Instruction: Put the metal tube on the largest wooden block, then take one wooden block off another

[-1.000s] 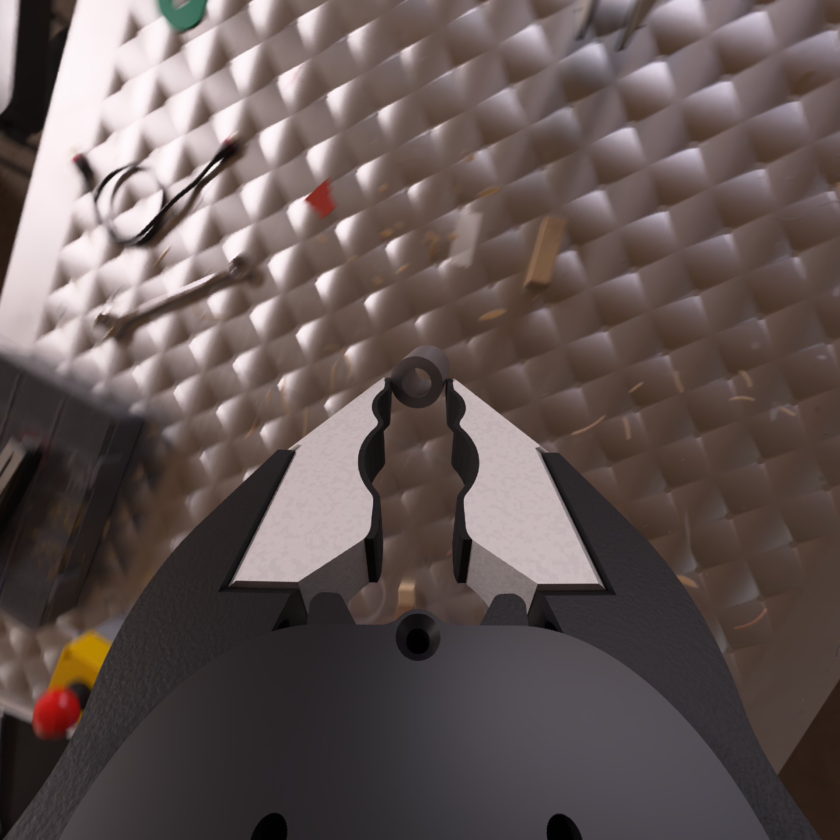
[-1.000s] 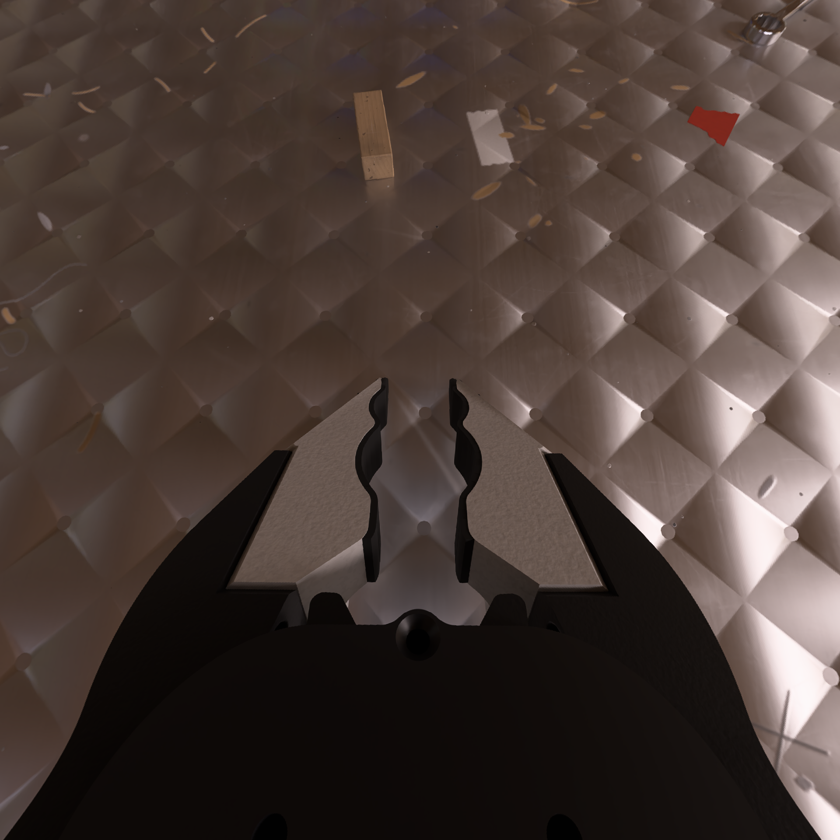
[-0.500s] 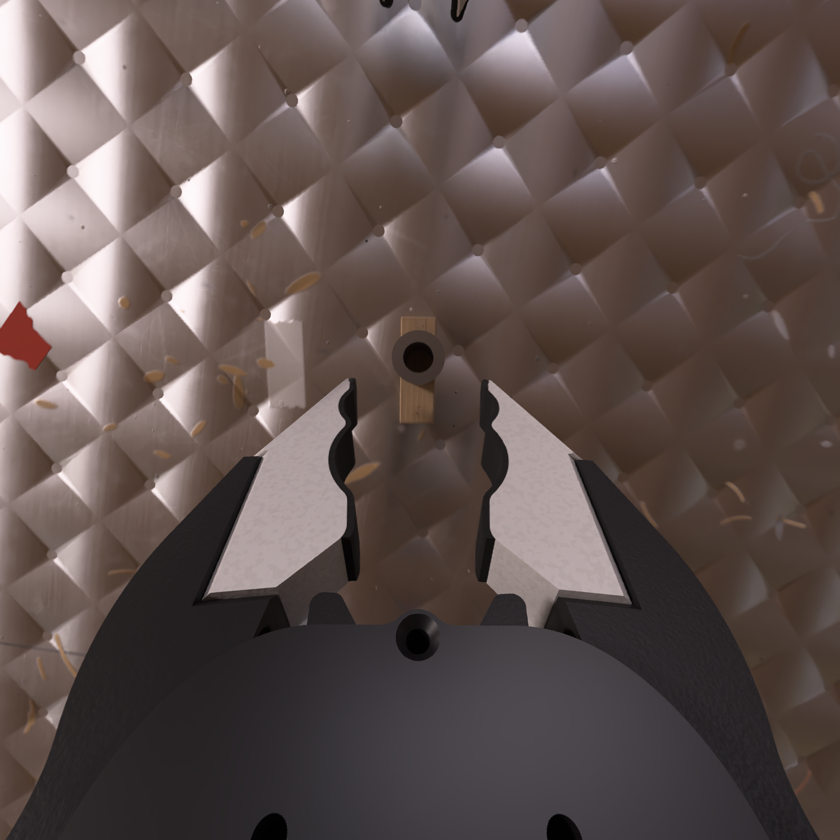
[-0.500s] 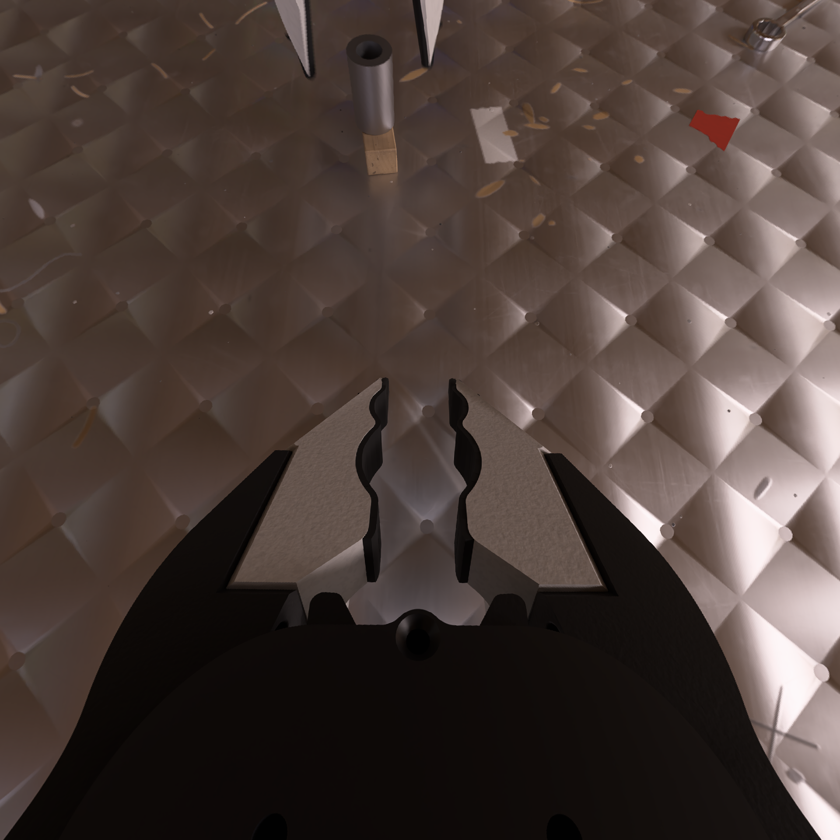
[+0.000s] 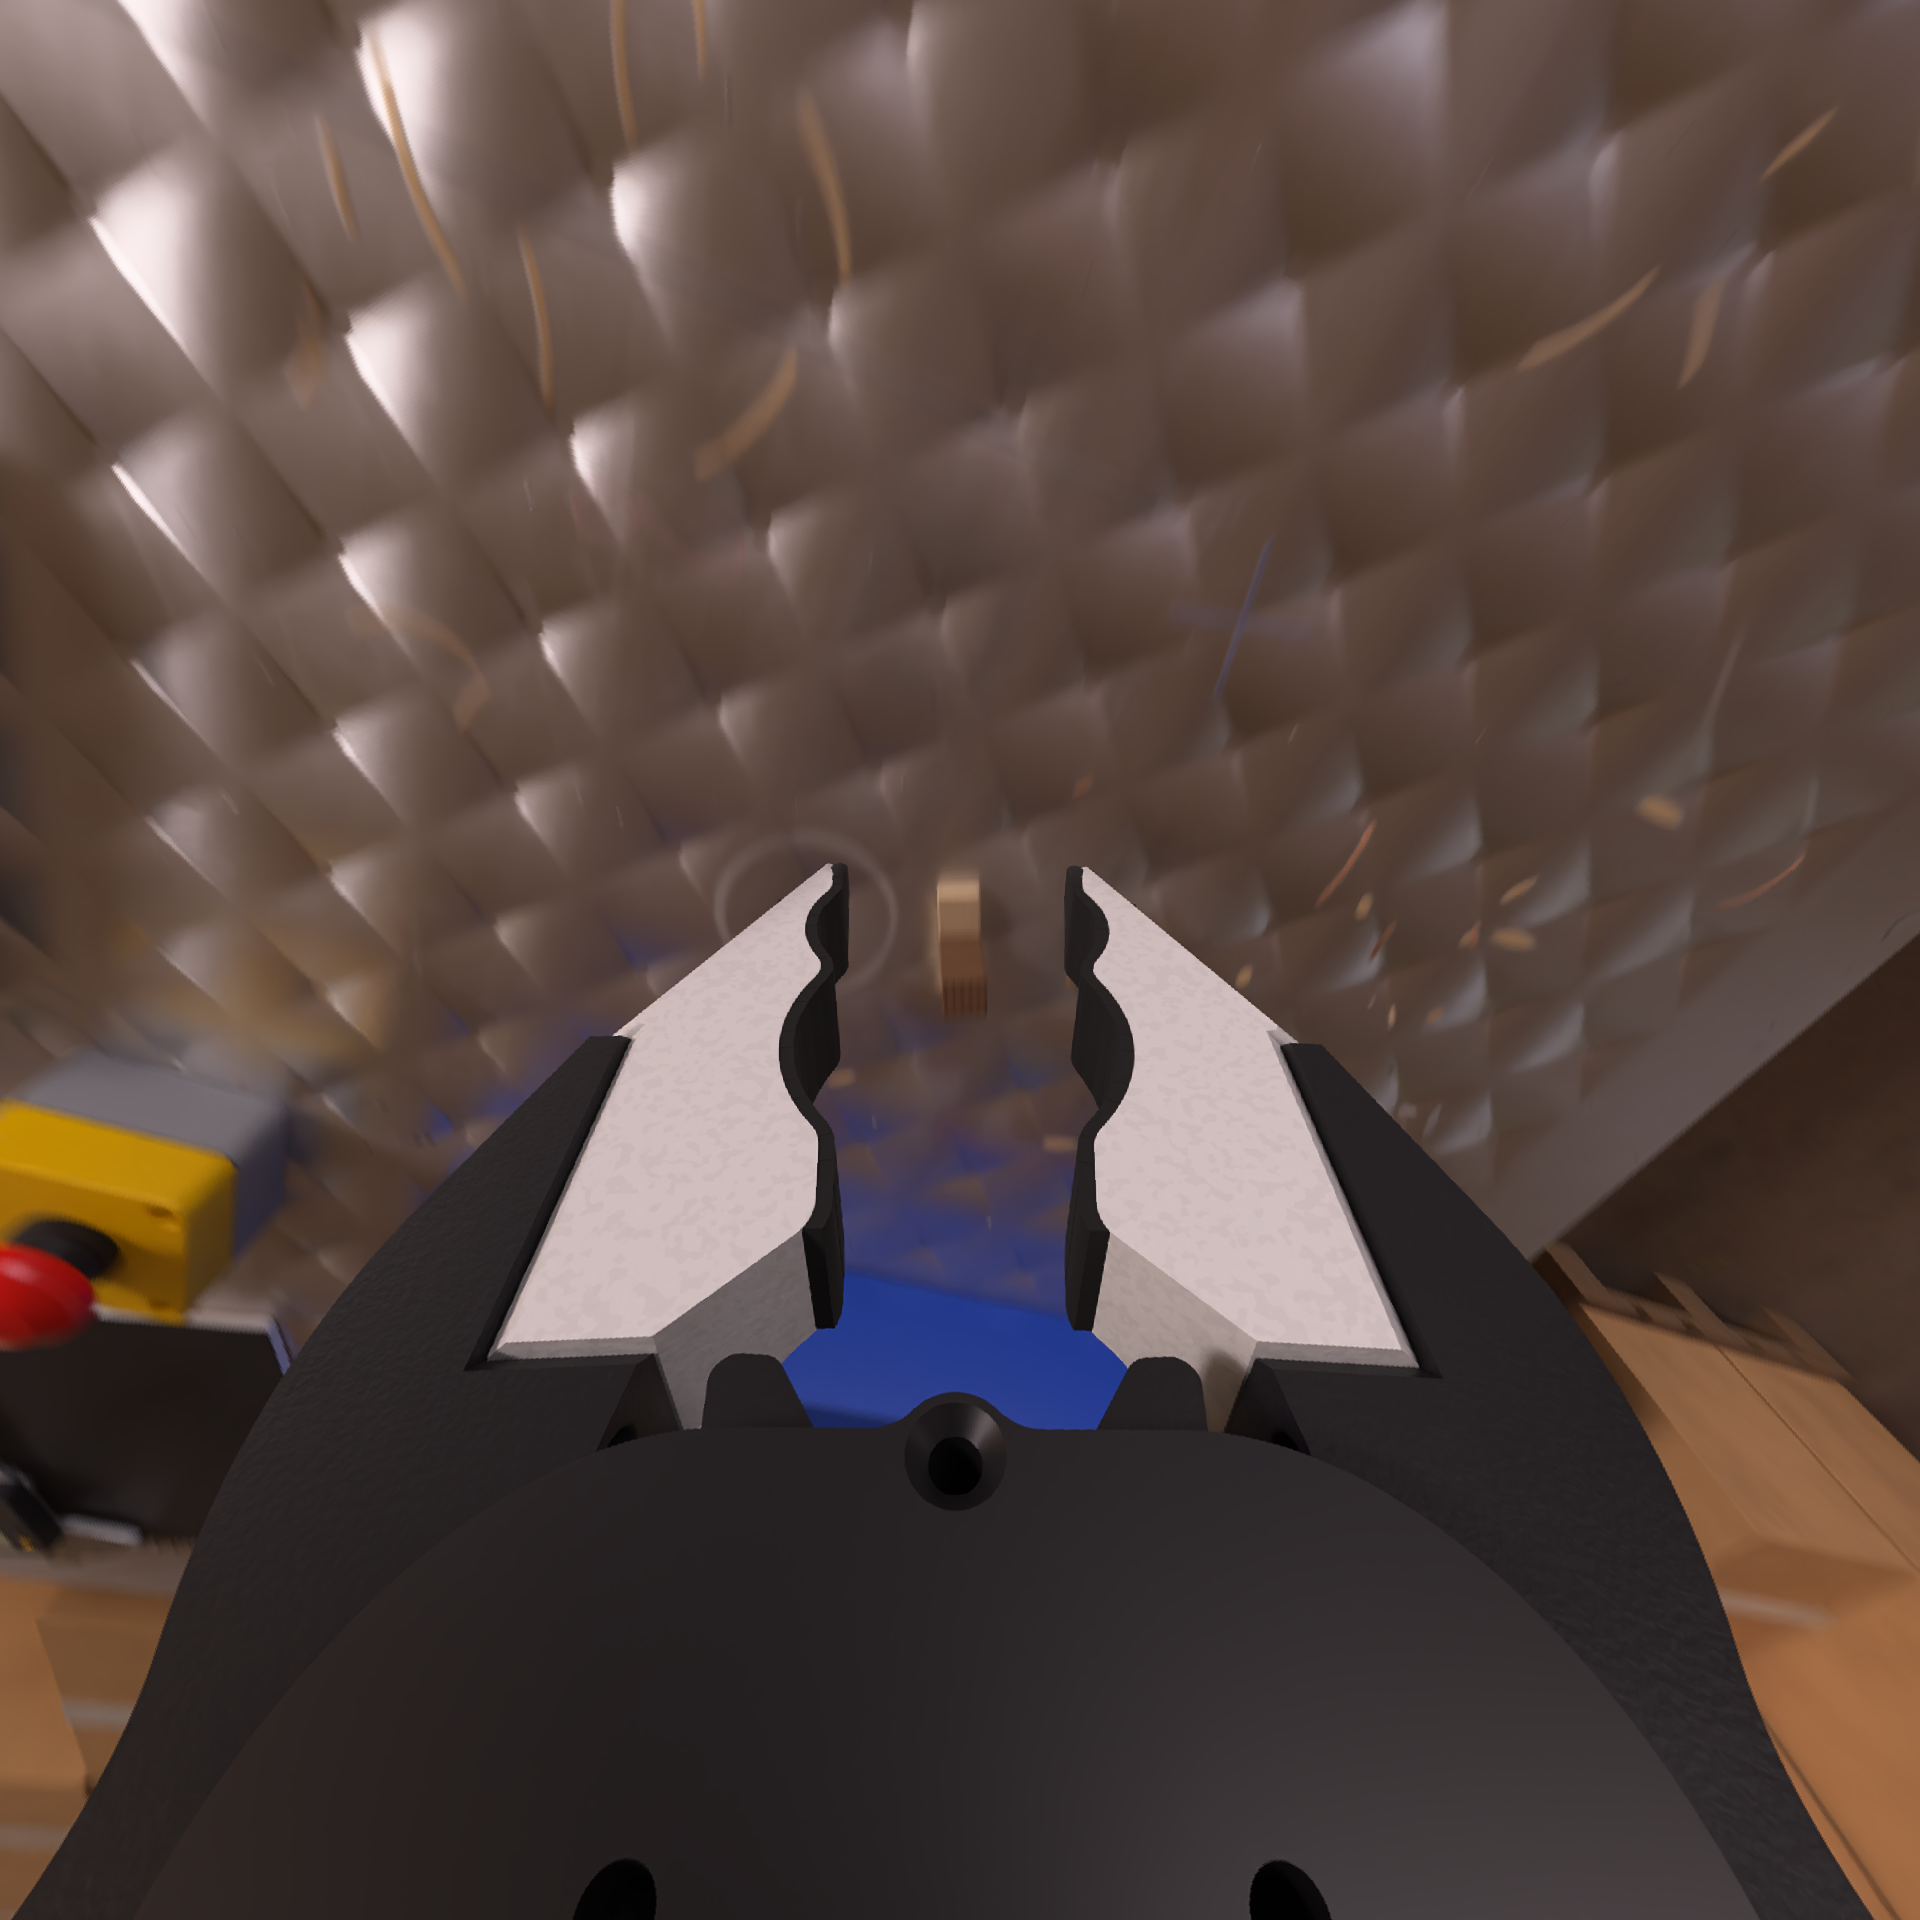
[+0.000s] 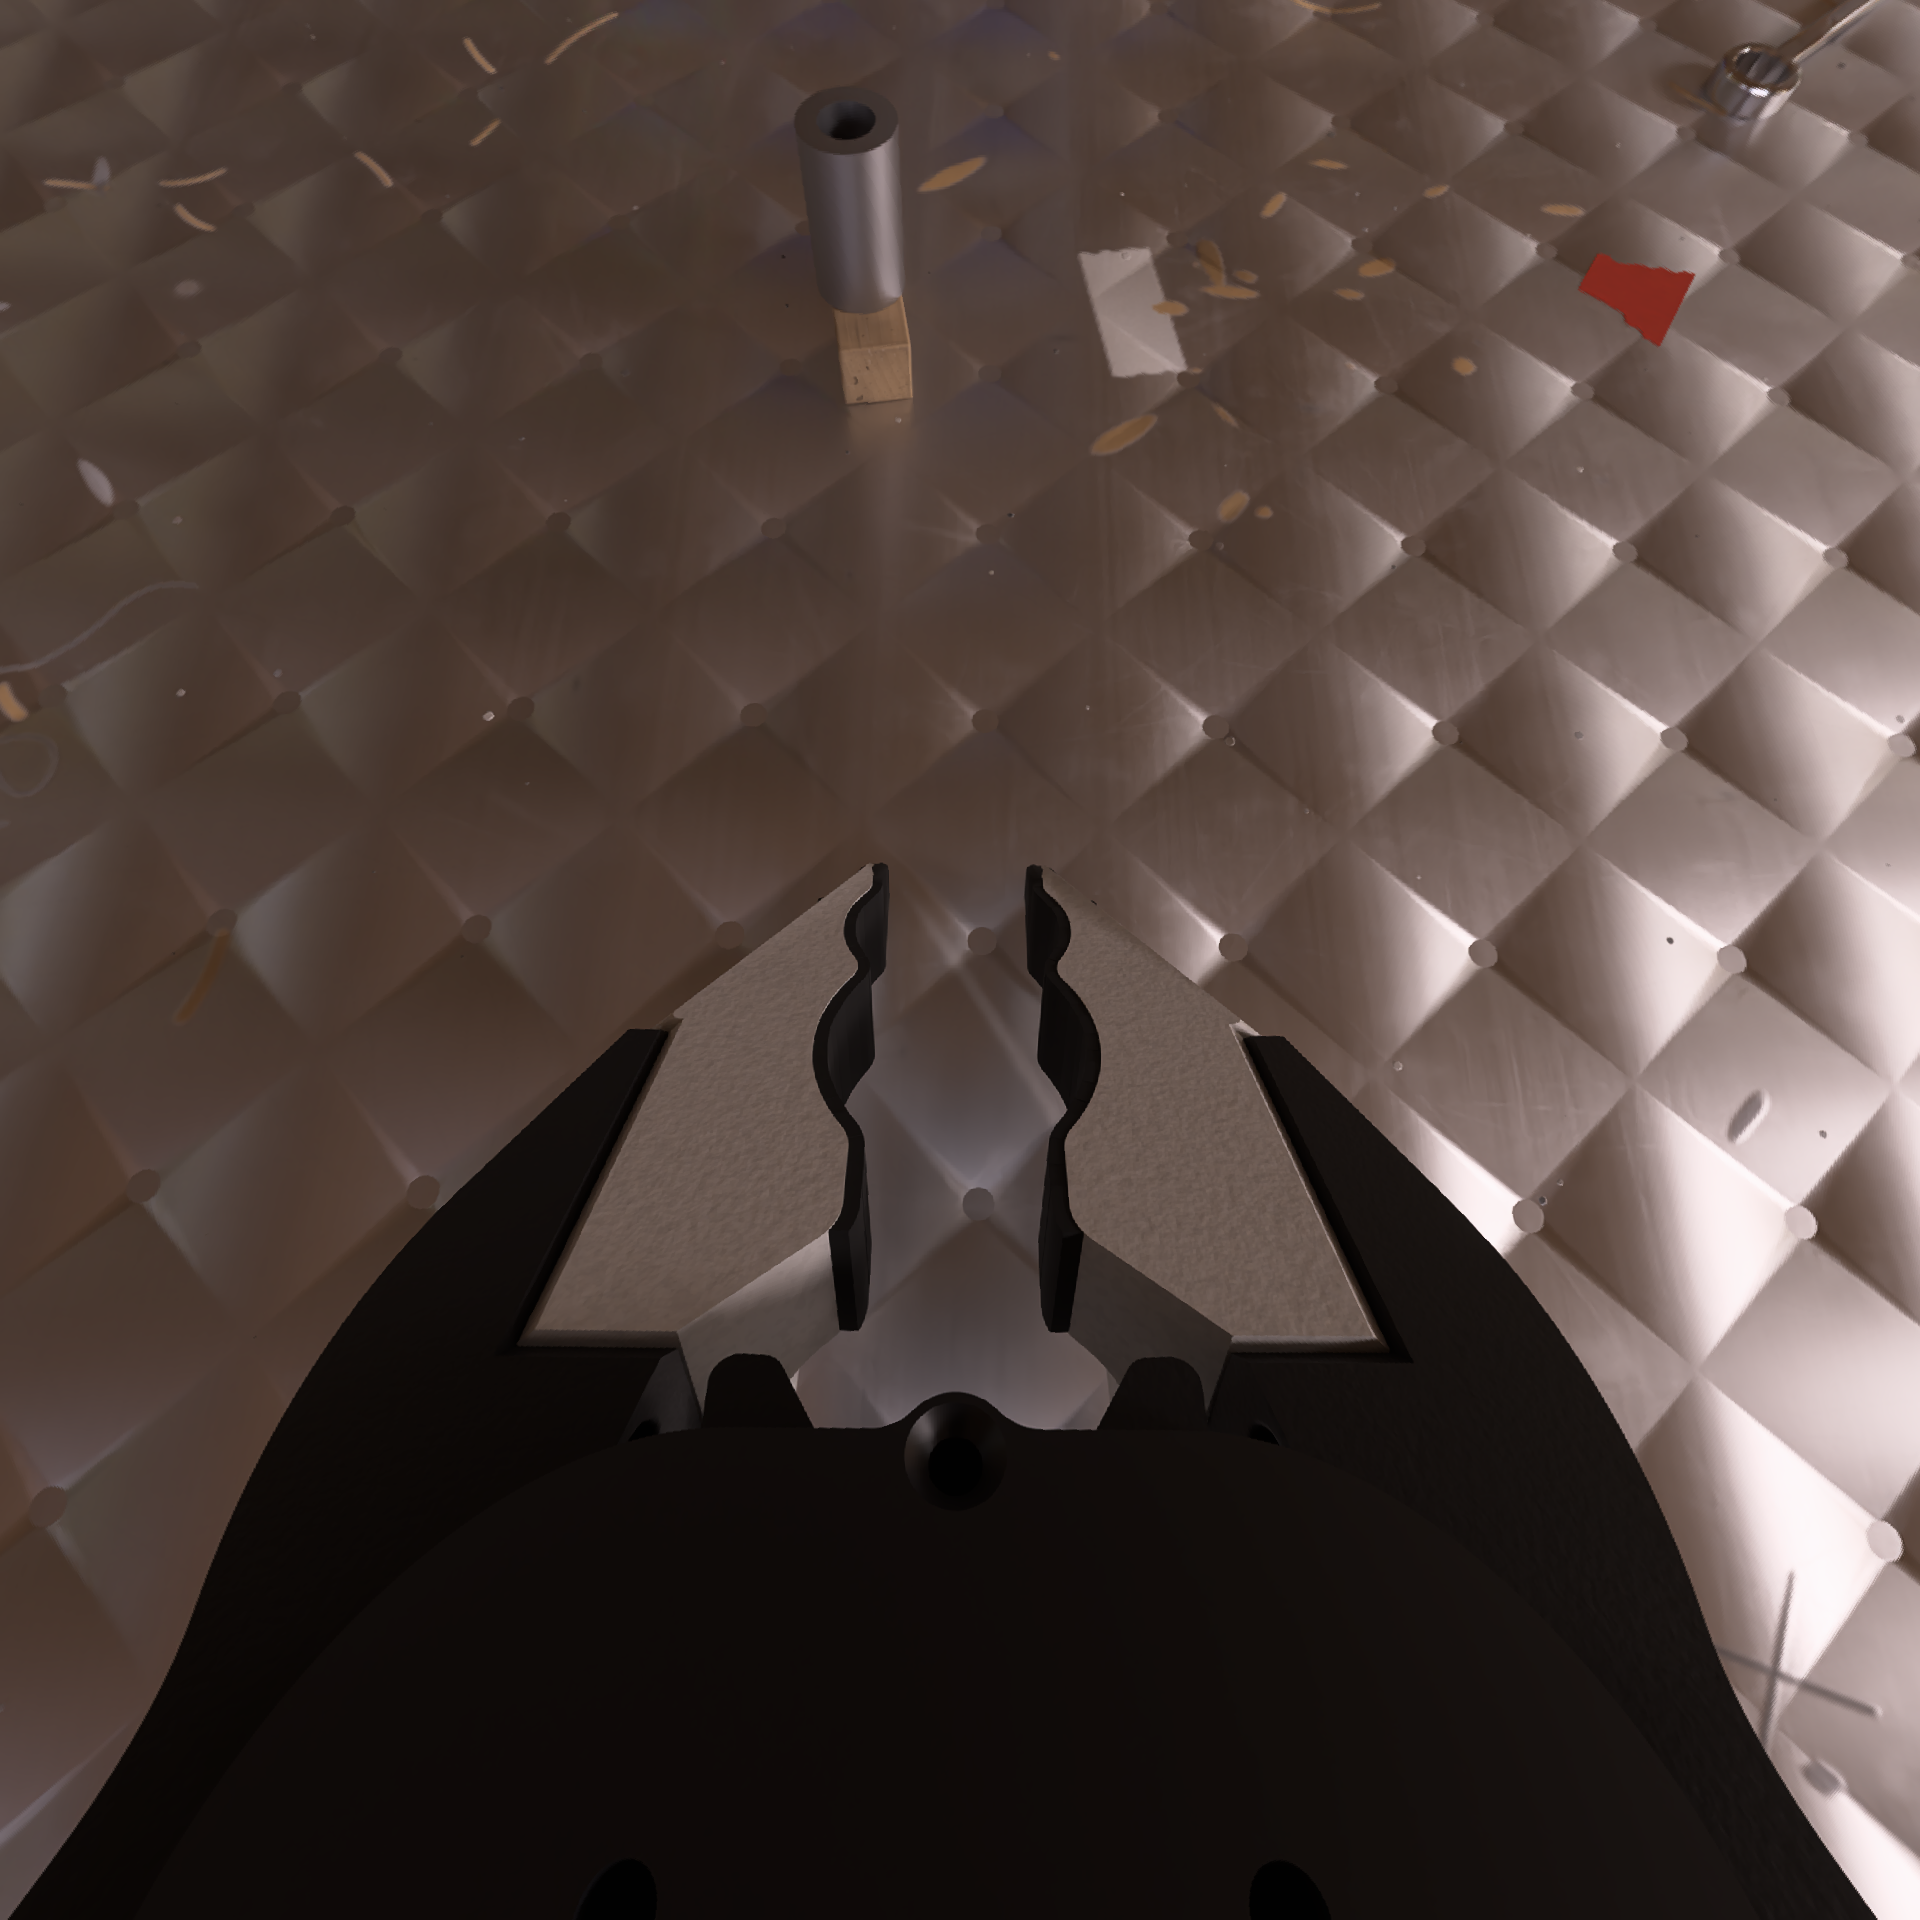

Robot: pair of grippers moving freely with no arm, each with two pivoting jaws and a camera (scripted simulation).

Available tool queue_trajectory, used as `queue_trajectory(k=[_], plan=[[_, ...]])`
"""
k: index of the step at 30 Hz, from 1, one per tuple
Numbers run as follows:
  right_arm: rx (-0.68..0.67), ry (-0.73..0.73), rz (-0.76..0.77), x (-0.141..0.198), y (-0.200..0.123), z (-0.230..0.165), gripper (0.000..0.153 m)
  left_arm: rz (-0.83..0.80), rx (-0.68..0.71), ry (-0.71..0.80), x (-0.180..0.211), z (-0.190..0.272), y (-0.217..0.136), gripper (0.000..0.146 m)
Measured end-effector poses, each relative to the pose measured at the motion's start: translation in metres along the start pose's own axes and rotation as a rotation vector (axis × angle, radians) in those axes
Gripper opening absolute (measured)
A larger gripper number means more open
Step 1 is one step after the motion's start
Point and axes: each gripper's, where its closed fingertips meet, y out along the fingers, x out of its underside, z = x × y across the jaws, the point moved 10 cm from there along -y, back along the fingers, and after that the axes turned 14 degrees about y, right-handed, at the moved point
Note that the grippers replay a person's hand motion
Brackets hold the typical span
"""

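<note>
Metal tube (image 6: 850,197): stands upright on the wooden block (image 6: 876,353), well ahead of the right gripper (image 6: 956,873) and slightly to its left.
Block ahead of left gripper (image 5: 956,873): a blurred wooden block (image 5: 960,951) lies straight beyond its fingertips, long axis running away from the camera; the left is nearer it.
Fingers: both grippers' jaws are parted and hold nothing.
Change: half a second ago the left gripper's spread fingers flanked the tube; now it has swung away, its view smeared.
Surroundings: yellow box with a red button (image 5: 99,1205), wrench (image 6: 1756,73), red scrap (image 6: 1636,294).
</note>
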Motion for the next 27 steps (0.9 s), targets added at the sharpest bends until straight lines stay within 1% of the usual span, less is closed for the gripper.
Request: queue_trajectory(k=[1, 4, 7, 10, 15, 21, 24, 26, 27], plan=[[-0.003, -0.003, 0.001, 0.000, 0.000, 0.000, 0.026, -0.048, 0.018, -0.023, 0.012, -0.001, 0.006, 0.043], [-0.008, -0.014, 0.003, 0.001, -0.001, -0.001, 0.026, -0.114, 0.091, -0.050, 0.035, 0.003, 0.022, 0.043], [-0.010, -0.018, 0.004, 0.001, -0.001, -0.002, 0.026, -0.173, 0.146, -0.063, 0.049, 0.005, 0.034, 0.037], [-0.006, -0.017, 0.004, 0.001, -0.001, -0.002, 0.026, -0.193, 0.190, -0.061, 0.057, 0.004, 0.043, 0.032], [-0.003, -0.009, 0.002, 0.001, 0.000, -0.001, 0.026, -0.230, 0.246, -0.050, 0.064, 0.000, 0.059, 0.030], [-0.003, -0.006, 0.004, 0.000, 0.000, 0.000, 0.026, -0.255, 0.300, -0.020, 0.061, -0.005, 0.071, 0.025], [-0.003, -0.006, 0.008, 0.000, 0.000, 0.000, 0.026, -0.278, 0.341, -0.001, 0.059, -0.007, 0.082, 0.021], [-0.003, -0.006, 0.008, 0.000, 0.000, 0.000, 0.026, -0.285, 0.371, 0.007, 0.058, -0.008, 0.085, 0.015], [-0.003, -0.005, 0.008, 0.000, 0.000, 0.000, 0.026, -0.286, 0.379, 0.009, 0.057, -0.008, 0.085, 0.015]])
